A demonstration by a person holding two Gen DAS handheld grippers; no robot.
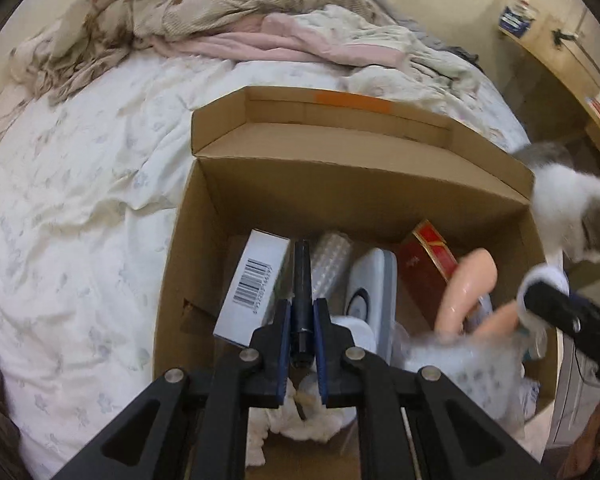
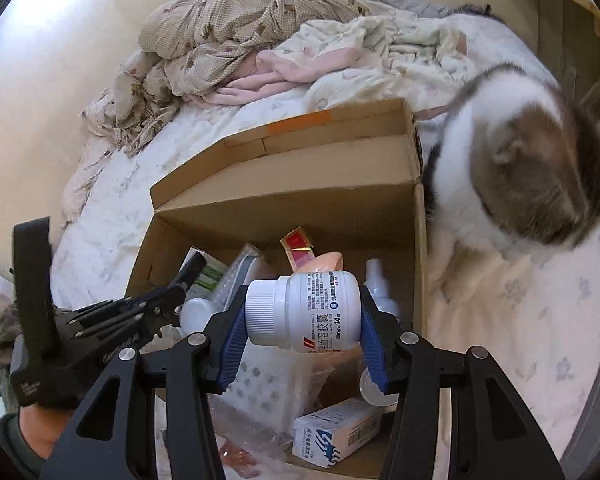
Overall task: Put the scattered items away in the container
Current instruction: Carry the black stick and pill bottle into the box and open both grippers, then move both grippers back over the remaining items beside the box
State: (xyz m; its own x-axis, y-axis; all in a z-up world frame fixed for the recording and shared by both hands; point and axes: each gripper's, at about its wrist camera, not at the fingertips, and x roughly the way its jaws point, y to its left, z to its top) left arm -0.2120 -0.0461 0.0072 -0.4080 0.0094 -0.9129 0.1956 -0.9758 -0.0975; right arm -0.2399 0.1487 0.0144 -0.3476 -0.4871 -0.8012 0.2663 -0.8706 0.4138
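A bed (image 1: 80,208) with a rumpled white quilt, faintly flowered, carries everything; crumpled beige and pink bedding (image 2: 236,48) is heaped at its far end. On the quilt stands one open cardboard box (image 1: 364,184), plain brown corrugated board with a strip of orange tape on its far flap. A grey-and-white cat (image 2: 532,168), furry and blurred, is just beside the box's right wall.

Inside the box lie a white carton with a barcode (image 1: 256,280), a red and gold packet (image 1: 428,256), a smooth peach-coloured plastic piece (image 1: 464,292) and a white-and-blue medicine carton (image 2: 336,432), among other white things too jumbled to count.

The right gripper (image 2: 302,320) is clamped end to end on one white pill bottle (image 2: 304,310) – round, ribbed cap, label reading "20mg x 14" and "CAPSULES" – held sideways above the box. The left gripper (image 1: 302,320) is pinched on one slim black pen (image 1: 302,280), also over the box – pointing in toward the far wall
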